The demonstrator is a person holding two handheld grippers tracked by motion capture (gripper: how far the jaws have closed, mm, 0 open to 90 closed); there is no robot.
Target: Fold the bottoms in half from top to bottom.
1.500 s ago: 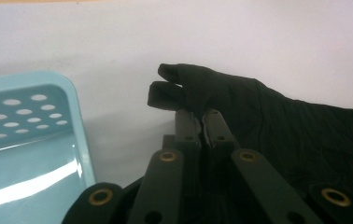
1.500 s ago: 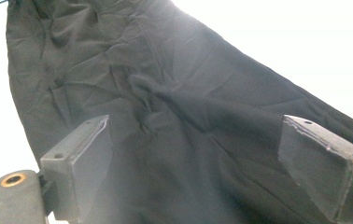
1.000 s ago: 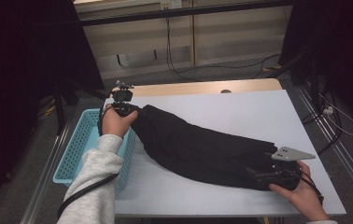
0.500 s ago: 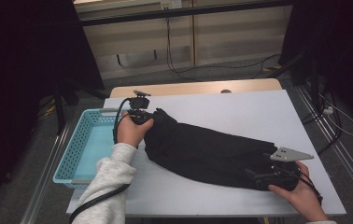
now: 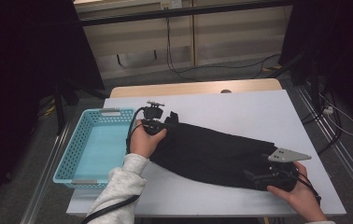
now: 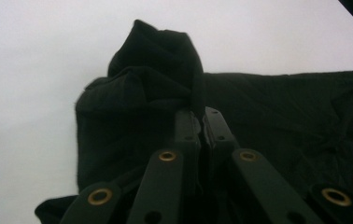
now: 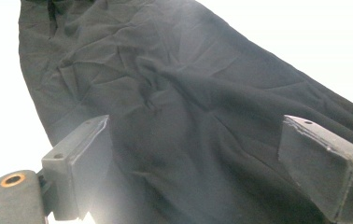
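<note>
The 2 black jaws of the left gripper point(image 6: 198, 126) are pressed together on a bunched fold of the soft black cloth garment point(image 6: 277, 121), pinching a raised peak of fabric at its end nearest the light blue perforated plastic basket point(image 5: 95, 147). The right gripper point(image 7: 207, 163) has its jaws wide apart, poised over the wrinkled cloth at the opposite end, gripping nothing. The garment lies stretched diagonally across the white table point(image 5: 240, 107), between the 2 hands. It looks light, limp and creased, so it will likely sag and fold wherever it is unsupported; it seems neither slippery nor fragile. A gathered edge or corner gives the surest hold, since flat cloth offers the jaws little to bite.
</note>
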